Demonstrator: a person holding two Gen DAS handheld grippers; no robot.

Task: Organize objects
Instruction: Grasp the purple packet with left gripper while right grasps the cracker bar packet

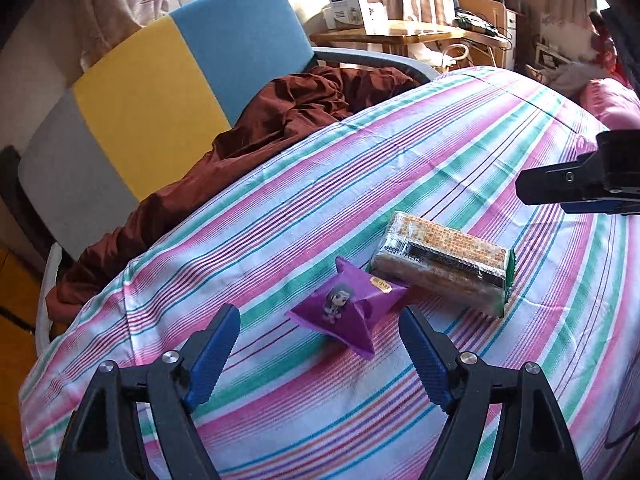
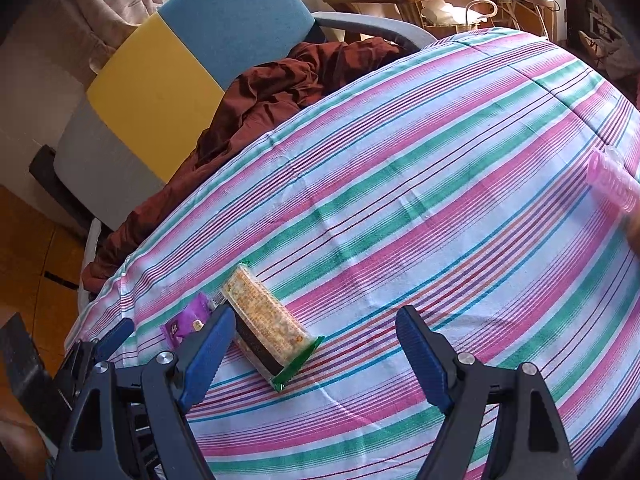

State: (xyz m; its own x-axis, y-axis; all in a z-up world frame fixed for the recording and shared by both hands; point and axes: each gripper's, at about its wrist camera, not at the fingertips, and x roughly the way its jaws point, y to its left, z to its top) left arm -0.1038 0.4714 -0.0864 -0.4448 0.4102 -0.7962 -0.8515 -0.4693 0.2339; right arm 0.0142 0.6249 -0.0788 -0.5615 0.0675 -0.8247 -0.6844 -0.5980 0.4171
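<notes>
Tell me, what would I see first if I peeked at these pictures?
First the big striped sheet, pink, green and white, filling most of the view. On it lie a purple packet and, touching it, a wrapped biscuit pack; the left hand-held gripper hangs open just in front of the packet. Behind, a yellow and blue chair holds a crumpled brown cloth.

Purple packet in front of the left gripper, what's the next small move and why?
Probably ease the left gripper forward and down to straddle the purple packet. Its jaws are open and empty, the packet lies just ahead between the fingertips on the striped sheet, touching the cracker pack.
</notes>
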